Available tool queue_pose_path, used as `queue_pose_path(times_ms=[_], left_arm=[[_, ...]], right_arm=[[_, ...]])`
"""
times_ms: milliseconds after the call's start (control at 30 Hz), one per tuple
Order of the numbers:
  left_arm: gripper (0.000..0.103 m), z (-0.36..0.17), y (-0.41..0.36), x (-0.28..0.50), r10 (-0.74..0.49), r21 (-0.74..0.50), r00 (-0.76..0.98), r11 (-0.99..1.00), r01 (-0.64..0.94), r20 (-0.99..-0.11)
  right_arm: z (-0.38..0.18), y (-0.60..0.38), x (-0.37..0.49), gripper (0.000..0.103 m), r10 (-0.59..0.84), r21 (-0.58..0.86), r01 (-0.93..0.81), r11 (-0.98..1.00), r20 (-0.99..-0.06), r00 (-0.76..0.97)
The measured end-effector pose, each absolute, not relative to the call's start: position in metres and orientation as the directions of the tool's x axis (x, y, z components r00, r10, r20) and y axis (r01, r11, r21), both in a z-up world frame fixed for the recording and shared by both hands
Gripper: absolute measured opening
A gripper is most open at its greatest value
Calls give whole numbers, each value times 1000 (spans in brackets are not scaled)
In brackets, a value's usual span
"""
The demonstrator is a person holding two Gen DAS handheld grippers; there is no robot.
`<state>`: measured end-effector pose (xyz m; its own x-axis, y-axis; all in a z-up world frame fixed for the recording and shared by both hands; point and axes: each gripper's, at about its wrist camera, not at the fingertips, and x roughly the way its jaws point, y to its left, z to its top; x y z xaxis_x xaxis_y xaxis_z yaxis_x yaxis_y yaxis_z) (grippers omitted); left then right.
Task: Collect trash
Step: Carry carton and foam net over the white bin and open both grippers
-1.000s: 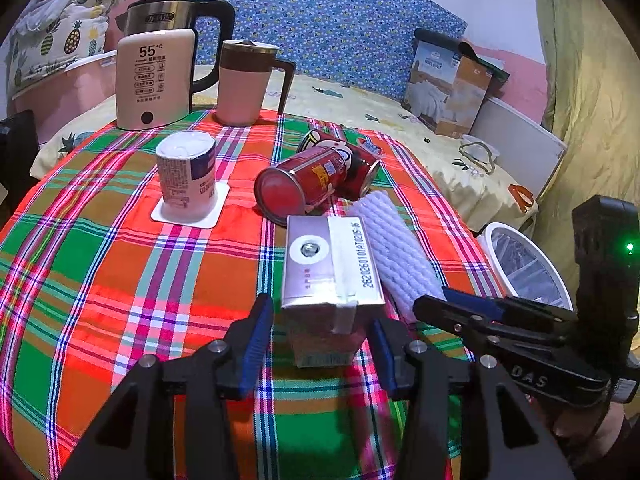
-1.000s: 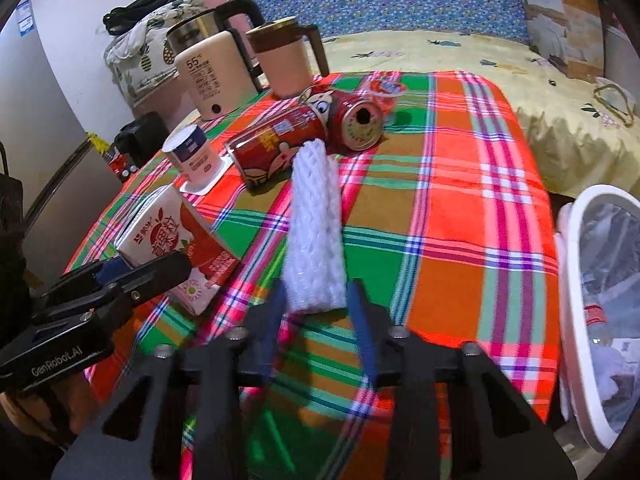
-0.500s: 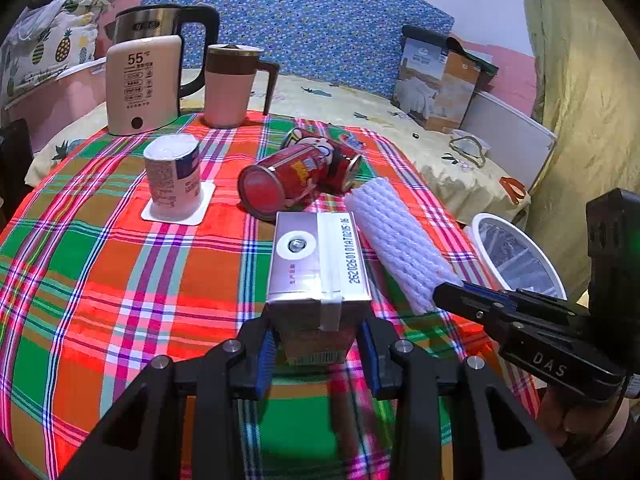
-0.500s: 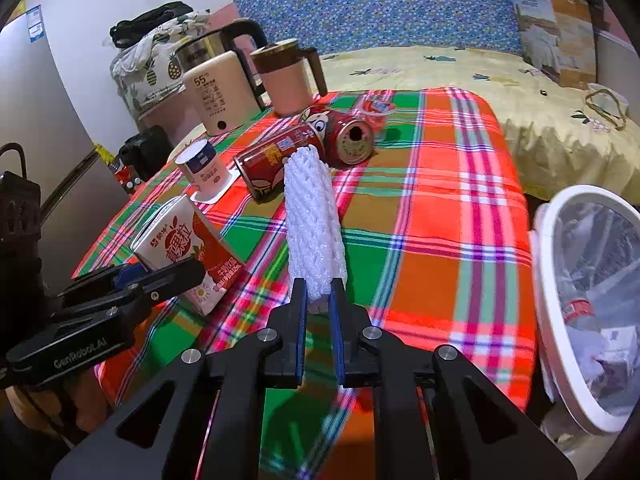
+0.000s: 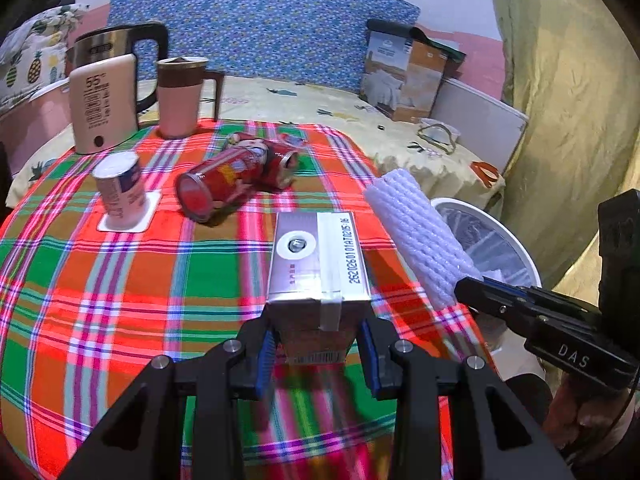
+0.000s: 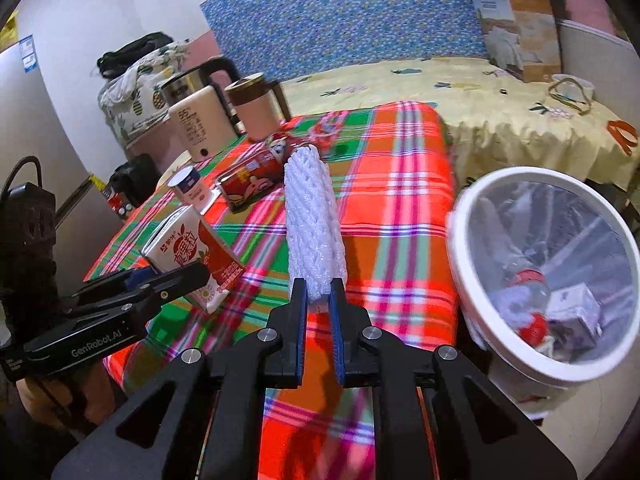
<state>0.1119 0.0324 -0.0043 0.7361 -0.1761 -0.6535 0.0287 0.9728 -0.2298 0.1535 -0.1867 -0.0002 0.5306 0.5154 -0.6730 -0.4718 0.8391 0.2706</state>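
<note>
Left wrist view: left gripper (image 5: 317,346), jaws clamped on juice carton (image 5: 316,268), silver top showing. Right wrist view alone shows bin (image 6: 472,280) contents and carton's red face. Right gripper (image 6: 319,312), jaws pinching foam net sleeve (image 6: 312,220), long axis pointing away, left of bin, above tabletop (image 6: 400,208).

Both black tools (image 5: 318,354) (image 6: 319,312) carry blue pads (image 5: 265,354), silver screws, white lettering.
</note>
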Motion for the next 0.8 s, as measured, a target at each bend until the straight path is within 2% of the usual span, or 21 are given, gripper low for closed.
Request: queue_pose_path(times_ms=[800], left_arm=[[37,19,-68,142,-318,-209,708,948,239,-631]], right_arm=[[1,-293,154,13,360,276,-232,933,-662,657]])
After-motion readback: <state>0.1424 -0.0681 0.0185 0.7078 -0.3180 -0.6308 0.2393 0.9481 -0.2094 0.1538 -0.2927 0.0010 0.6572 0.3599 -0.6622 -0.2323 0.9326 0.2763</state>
